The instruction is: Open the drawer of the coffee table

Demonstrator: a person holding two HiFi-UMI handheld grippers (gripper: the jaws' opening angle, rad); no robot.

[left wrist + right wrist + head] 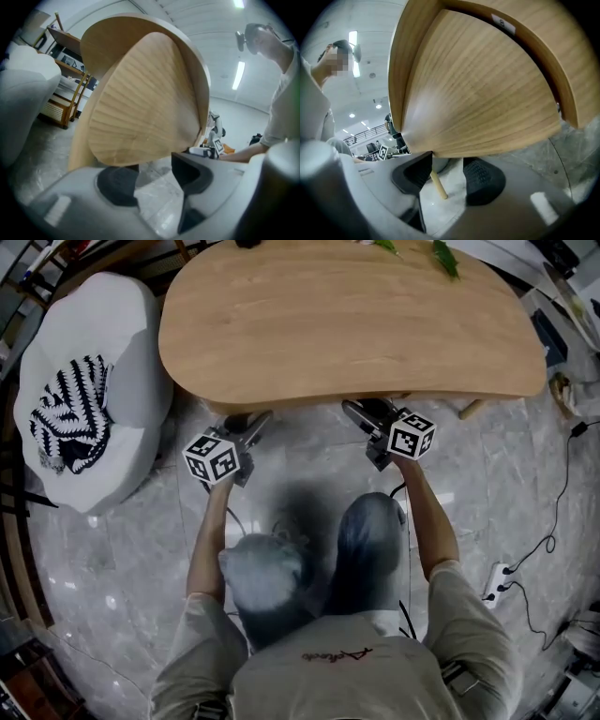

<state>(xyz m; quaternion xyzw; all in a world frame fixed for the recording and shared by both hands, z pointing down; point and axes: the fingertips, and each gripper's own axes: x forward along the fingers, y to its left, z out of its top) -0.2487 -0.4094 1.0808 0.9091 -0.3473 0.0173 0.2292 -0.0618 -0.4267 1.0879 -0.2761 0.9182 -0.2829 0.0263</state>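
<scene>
The coffee table [347, 324] has a rounded light-wood top. Both grippers sit at its near edge, low over the floor. My left gripper [249, 425] points under the edge, jaws open. My right gripper [367, 415] does the same further right, also open. In the left gripper view, the open left gripper [152, 176] faces a curved wooden panel [145, 108] below the top, which looks like the drawer. Only floor shows between its pads. In the right gripper view, the right gripper [447, 176] is just under the same kind of panel [483, 93], with a table leg [436, 185] visible through the gap.
A white pouf [94, 381] with a black-and-white patterned cloth [70, 418] stands left of the table. A power strip [497, 582] and cables lie on the marble floor at right. My knees [281, 568] are just behind the grippers. Green leaves [445, 259] lie at the table's far edge.
</scene>
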